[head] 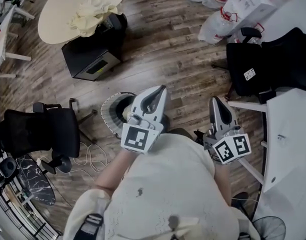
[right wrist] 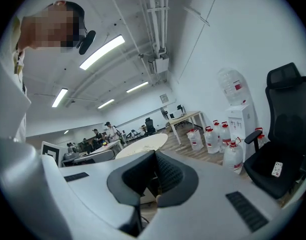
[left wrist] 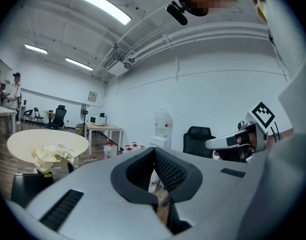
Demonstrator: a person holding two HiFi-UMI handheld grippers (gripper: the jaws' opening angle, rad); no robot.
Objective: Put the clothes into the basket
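Observation:
Pale yellow clothes (head: 93,11) lie in a heap on a round cream table (head: 58,14) at the far left; the left gripper view shows the clothes (left wrist: 53,155) too. A round slatted basket (head: 113,115) stands on the wood floor, just left of and below my left gripper (head: 161,89). That gripper is shut, with nothing between its jaws. My right gripper (head: 214,100) hangs beside it, also shut and empty. Both are held in front of the person's body, far from the clothes.
A black box (head: 93,59) sits on the floor under the table's edge. Black office chairs stand at the left (head: 43,130) and upper right (head: 278,64). Water jugs (head: 218,24) crowd the back. A white desk (head: 289,149) runs along the right.

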